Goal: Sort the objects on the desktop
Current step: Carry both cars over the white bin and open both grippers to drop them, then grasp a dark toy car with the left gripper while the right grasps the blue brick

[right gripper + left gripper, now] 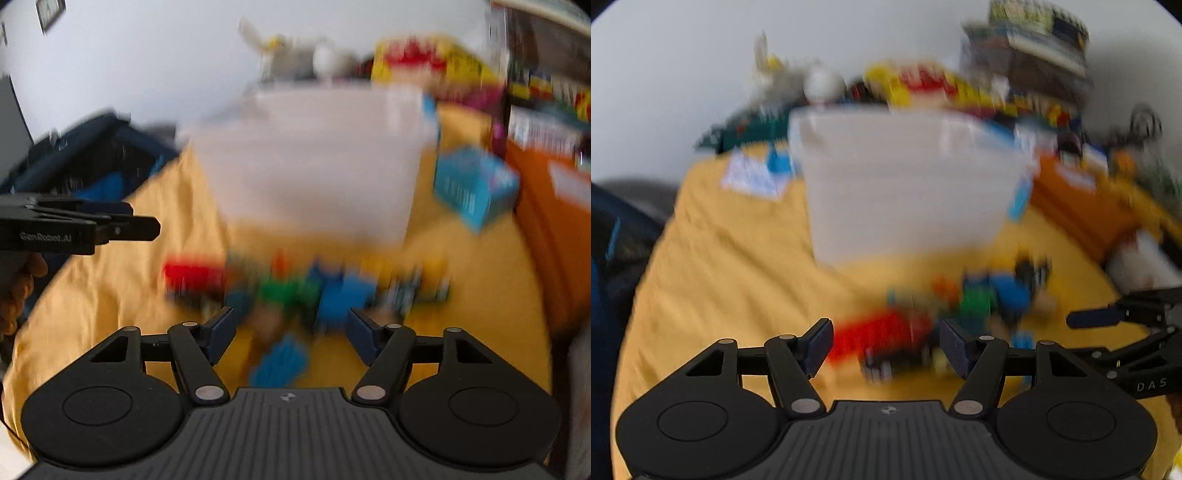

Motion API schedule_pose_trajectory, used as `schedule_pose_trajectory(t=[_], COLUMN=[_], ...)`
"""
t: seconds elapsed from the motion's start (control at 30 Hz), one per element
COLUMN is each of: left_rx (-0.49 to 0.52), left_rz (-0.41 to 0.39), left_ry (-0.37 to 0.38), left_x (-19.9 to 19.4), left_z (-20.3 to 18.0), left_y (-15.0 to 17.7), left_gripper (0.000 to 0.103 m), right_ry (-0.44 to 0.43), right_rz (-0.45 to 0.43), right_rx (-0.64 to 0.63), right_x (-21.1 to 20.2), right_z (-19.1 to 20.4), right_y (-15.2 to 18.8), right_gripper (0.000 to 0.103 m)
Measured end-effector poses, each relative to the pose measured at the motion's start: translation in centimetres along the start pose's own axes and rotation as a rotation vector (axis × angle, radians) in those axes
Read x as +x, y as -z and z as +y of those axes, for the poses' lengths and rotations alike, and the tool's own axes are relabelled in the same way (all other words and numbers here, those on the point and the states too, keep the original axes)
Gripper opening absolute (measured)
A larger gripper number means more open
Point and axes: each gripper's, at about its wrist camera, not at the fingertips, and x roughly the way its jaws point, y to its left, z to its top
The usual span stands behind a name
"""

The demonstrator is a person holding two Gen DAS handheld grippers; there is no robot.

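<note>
Toy pile (pixel 295 291) ahead, white bin (pixel 314 162) behind, cloth (pixel 731 258) bare leftward

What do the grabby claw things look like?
Both look alike. The left gripper and the right gripper are matte black, with jointed bars held by round silver pins, two big round discs and a ribbed plate. The fingers have dark blue ridged pads. The sides carry pale lettering, too blurred to read surely.

A yellow cloth (pixel 731 266) carries a translucent bin (pixel 908 192) and scattered coloured toys (pixel 975 306).
</note>
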Motion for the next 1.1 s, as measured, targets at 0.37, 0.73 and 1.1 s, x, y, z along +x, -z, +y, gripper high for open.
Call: schedule_pose_trajectory(t=[0.37, 0.73, 1.1], left_rx=[0.038, 0.092, 0.057], left_rz=[0.084, 0.093, 0.044], left_ry=[-0.032, 0.06, 0.083], left_x=[5.4, 6.2, 3.4], left_z=[-0.6, -1.3, -1.2], left_y=[1.4, 1.7, 2.2], left_gripper=[0.067, 0.037, 0.032], right_ry=[0.057, 0.009, 0.001], right_rz=[0.057, 0.03, -0.039], right_rx=[-0.064, -0.083, 0.008], right_x=[3.6, 3.6, -0.6], right_z=[1.5, 1.2, -0.3], right_y=[2.8, 2.9, 2.5], right_gripper=[0.065, 0.054, 0.054])
